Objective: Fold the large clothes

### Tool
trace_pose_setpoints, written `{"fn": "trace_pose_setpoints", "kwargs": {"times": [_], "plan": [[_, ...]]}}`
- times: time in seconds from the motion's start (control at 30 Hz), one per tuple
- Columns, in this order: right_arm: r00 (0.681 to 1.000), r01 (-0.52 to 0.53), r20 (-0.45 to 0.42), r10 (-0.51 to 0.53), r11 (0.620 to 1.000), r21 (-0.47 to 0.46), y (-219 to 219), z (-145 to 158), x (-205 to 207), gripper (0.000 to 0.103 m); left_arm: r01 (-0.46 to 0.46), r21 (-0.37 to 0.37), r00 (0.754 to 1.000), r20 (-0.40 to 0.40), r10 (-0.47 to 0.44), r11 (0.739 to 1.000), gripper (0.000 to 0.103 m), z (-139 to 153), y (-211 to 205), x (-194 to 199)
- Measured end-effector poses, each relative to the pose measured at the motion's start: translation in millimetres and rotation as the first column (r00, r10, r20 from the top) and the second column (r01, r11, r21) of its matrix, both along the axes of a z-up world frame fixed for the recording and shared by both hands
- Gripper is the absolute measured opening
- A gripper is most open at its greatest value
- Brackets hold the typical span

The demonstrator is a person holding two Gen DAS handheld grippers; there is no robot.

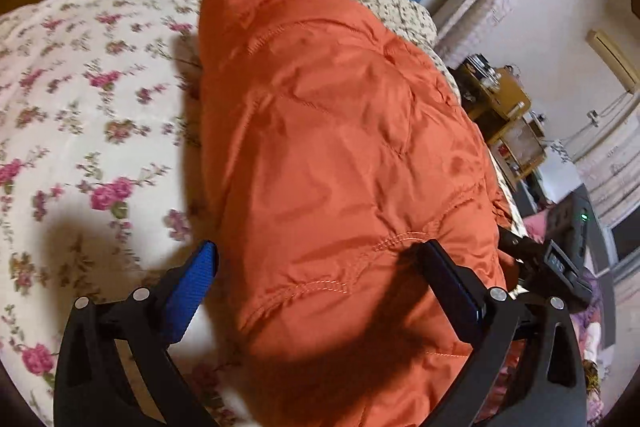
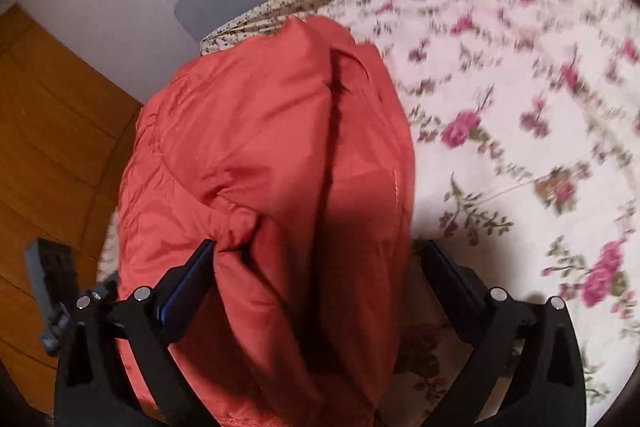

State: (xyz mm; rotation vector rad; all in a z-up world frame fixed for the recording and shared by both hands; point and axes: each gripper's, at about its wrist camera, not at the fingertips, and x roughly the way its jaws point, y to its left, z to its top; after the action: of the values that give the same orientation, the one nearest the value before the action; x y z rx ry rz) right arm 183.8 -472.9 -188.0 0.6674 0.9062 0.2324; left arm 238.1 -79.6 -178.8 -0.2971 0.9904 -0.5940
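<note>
Orange jacket [image 1: 340, 155] lies folded on floral bedspread [image 1: 92, 99]. Left gripper [image 1: 320, 267] fingers spread over its near edge. Right gripper [image 2: 320, 267] fingers spread, pinching nothing.

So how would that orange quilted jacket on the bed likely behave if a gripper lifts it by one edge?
The orange jacket would probably sag and unfold: it lies in soft, creased folds. Its puffy quilting suggests it is light for its bulk. The smooth, faintly shiny shell may slip between the pads.

Warm indoor light, hard shadows, fisheye-bent edges; motion blur perhaps worst rightward.
</note>
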Motion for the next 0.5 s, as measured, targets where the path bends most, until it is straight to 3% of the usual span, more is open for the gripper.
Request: {"fn": "trace_pose_setpoints", "kwargs": {"times": [0.17, 0.33, 0.5], "plan": [[0.999, -0.044, 0.01, 0.043, 0.998, 0.044, 1, -2, 9, 0.1, 0.018, -0.008, 1.0, 0.0, -0.018, 1.0, 0.1, -3, -3, -1], [0.998, -0.055, 0.033, 0.052, 0.993, 0.107, 8, -6, 19, 0.092, 0.027, 0.033, 0.999, 0.02, -0.028, 0.999, 0.1, 4, -10, -2], [0.993, -0.067, 0.099, 0.057, 0.993, 0.1, 12, 6, 7, 0.068, 0.016, 0.102, 0.991, 0.133, -0.029, 0.995, 0.089, 20, -23, -19]]}}
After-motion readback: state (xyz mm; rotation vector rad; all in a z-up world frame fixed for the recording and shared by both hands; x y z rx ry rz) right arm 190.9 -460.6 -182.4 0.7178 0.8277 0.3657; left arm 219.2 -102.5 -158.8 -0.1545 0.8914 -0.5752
